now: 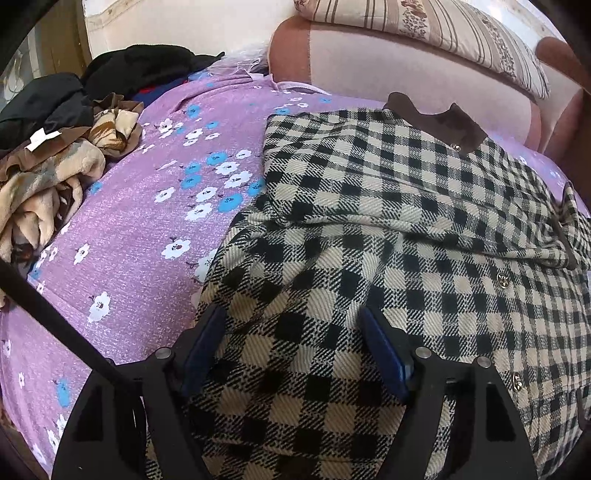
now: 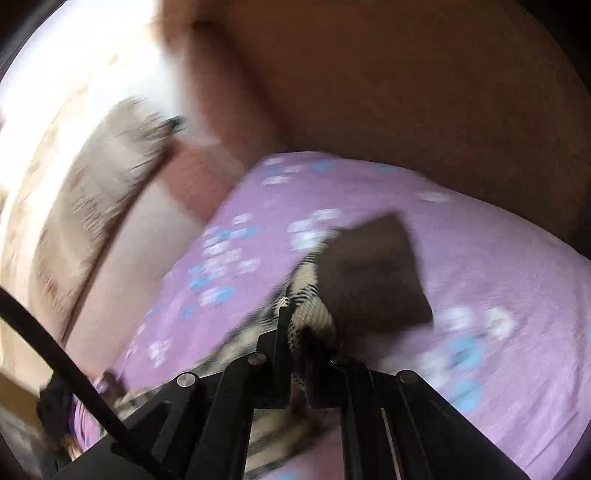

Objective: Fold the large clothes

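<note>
A black-and-cream checked jacket (image 1: 388, 229) with a brown collar (image 1: 436, 122) lies partly folded on the purple flowered bedsheet (image 1: 147, 229). My left gripper (image 1: 291, 325) is open, its blue-padded fingers (image 1: 384, 354) spread just above the jacket's near part. In the blurred right wrist view, my right gripper (image 2: 295, 325) is shut on a bunch of the checked jacket (image 2: 314, 321), with a brown cuff or collar piece (image 2: 373, 273) hanging past the fingers above the bedsheet (image 2: 480, 258).
A heap of brown, beige and black clothes (image 1: 55, 155) lies at the left of the bed. A pink headboard (image 1: 369, 66) with a striped pillow (image 1: 424, 26) stands behind the jacket. The headboard also shows in the right wrist view (image 2: 140, 229).
</note>
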A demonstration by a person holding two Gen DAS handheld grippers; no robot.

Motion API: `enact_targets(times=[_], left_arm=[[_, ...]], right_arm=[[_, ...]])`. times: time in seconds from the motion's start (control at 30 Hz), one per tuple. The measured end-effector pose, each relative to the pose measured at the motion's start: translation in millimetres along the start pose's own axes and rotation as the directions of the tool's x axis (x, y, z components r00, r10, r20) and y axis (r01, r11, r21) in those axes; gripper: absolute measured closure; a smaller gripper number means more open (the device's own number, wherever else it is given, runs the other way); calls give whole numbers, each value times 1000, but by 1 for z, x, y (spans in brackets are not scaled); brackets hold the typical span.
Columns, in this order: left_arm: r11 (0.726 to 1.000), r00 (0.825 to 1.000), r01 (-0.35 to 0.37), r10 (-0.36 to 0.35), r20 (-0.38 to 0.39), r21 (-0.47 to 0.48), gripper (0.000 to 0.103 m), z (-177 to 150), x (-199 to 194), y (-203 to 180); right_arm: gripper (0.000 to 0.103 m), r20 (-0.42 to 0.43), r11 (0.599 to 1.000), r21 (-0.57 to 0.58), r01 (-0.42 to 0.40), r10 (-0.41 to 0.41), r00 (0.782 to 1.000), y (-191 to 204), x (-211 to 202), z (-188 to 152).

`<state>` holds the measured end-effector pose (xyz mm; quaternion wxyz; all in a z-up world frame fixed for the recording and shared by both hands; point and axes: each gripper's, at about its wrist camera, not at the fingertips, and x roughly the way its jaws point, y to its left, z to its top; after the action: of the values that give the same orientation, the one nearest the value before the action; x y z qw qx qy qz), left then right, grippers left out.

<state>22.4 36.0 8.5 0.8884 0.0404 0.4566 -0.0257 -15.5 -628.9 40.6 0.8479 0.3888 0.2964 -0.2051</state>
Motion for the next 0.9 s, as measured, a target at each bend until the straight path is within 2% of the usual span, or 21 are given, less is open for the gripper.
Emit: enact_targets(times=[0.1,0.13,0.2,0.23,0.3,0.37,0.4,0.43,0.5,0.53,0.57,0.63,0.67,0.7,0.83,0.9], left_arm=[[1000,1000,1,-1,-2,-1,28,1,1,1],[1000,1000,2,-2,-2,-2,28,1,1,1],[1000,1000,11,-11,-5,-8,28,2,0,1],[1000,1000,24,-25,-7,-17,28,2,-1,3],[998,998,55,-56,-9,-40,28,4,-4,5],[992,995,99,-99,-3,-77,28,8,-10,10],[990,994,113,-113,3,-89,28,10,-13,11],[986,991,134,-133,15,-101,28,13,-18,12],[979,984,174,-170,49,-109,28,19,-29,13],[977,981,188,-182,65,-104,28,21,-35,13],[974,977,205,-198,86,-92,28,23,-41,11],[969,968,237,-229,107,-67,27,26,-50,6],[965,961,259,-252,112,-52,26,27,-54,1],[961,957,274,-267,113,-44,26,30,-55,-3],[938,936,347,-346,69,-12,21,45,-49,-32],[919,919,394,-394,27,-5,21,52,-39,-51]], right_arm=[[97,-47,987,-121,-106,101,994,59,-4,-23],[97,-86,973,-168,-157,144,986,84,-3,-38],[97,-169,939,-242,-244,207,964,126,1,-69],[97,-231,911,-284,-300,238,943,151,5,-91],[95,-359,846,-351,-401,274,892,189,12,-135],[93,-521,757,-392,-523,286,804,225,20,-183],[84,-591,716,-394,-577,283,755,238,23,-202],[67,-637,683,-401,-611,271,721,248,21,-221],[53,-635,668,-430,-607,254,730,253,13,-235],[53,-629,675,-429,-601,255,734,250,8,-235],[53,-621,693,-418,-588,254,741,245,3,-233],[49,-586,756,-389,-527,238,775,228,-4,-220],[49,-576,775,-379,-505,229,784,220,-7,-214],[49,-564,795,-379,-473,207,799,208,-14,-209],[46,-485,828,-408,-384,160,860,177,-39,-198],[46,-460,842,-391,-371,171,872,164,-44,-192]])
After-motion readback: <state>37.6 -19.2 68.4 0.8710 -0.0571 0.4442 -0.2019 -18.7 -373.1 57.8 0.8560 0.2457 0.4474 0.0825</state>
